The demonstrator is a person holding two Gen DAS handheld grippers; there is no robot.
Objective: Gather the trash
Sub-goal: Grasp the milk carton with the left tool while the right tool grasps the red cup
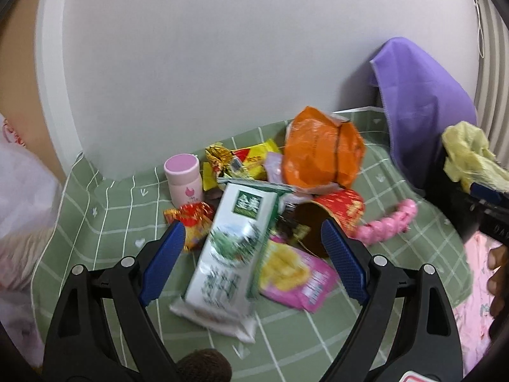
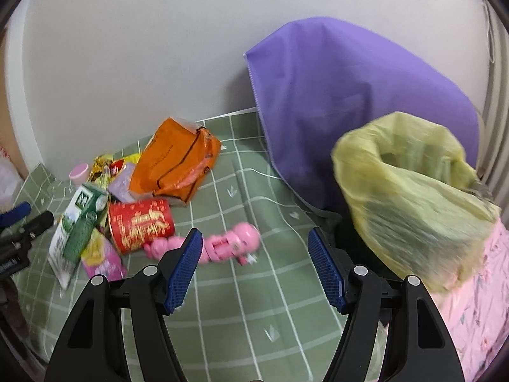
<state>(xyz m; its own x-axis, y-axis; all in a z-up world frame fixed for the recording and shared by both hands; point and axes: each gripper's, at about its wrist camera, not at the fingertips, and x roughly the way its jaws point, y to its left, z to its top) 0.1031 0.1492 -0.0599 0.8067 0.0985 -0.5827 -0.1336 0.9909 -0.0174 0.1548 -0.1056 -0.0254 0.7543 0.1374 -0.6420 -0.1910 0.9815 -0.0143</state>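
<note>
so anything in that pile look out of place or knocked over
The pink toy looks out of place among wrappers. The red cup lies tipped on its side, and the green-and-white carton lies flat across the packets. Both hand-held grippers are open and empty.

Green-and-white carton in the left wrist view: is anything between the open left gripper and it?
Nothing visible. The green-and-white carton lies on top of the trash pile, between the fingers of the open left gripper, with the pink snack packet partly beneath it, not over it.
</note>
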